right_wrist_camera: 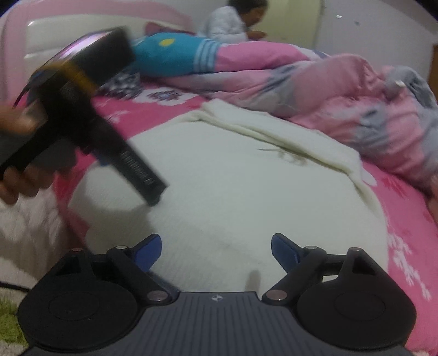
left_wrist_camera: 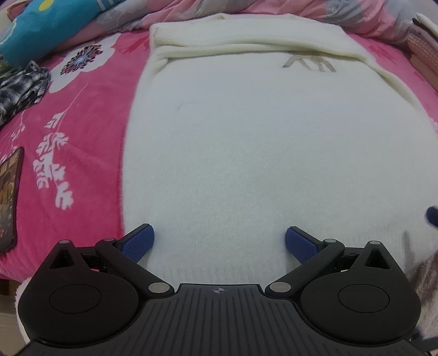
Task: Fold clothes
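Observation:
A cream knitted sweater (left_wrist_camera: 241, 142) lies flat on the pink flowered blanket (left_wrist_camera: 90, 115), with a sleeve folded across its far end and a grey logo (left_wrist_camera: 309, 64) below the fold. My left gripper (left_wrist_camera: 219, 242) is open just above the sweater's near edge, its blue pads wide apart and nothing pinched between them. My right gripper (right_wrist_camera: 216, 252) is also open, low over the same sweater (right_wrist_camera: 232, 191) near its front right part. In the right wrist view a hand (right_wrist_camera: 16, 180) holds the blurred black body of the left gripper at the left. A blue fingertip (left_wrist_camera: 433, 216) of the right gripper shows at the left wrist view's right edge.
A plaid cloth (left_wrist_camera: 22, 85) and a phone (left_wrist_camera: 9, 197) lie on the blanket to the left. A blue pillow (left_wrist_camera: 41, 24) and a rumpled pink quilt (right_wrist_camera: 342, 90) fill the far side. A person (right_wrist_camera: 232, 22) sits beyond the bed. Folded items (left_wrist_camera: 424, 46) sit at the right.

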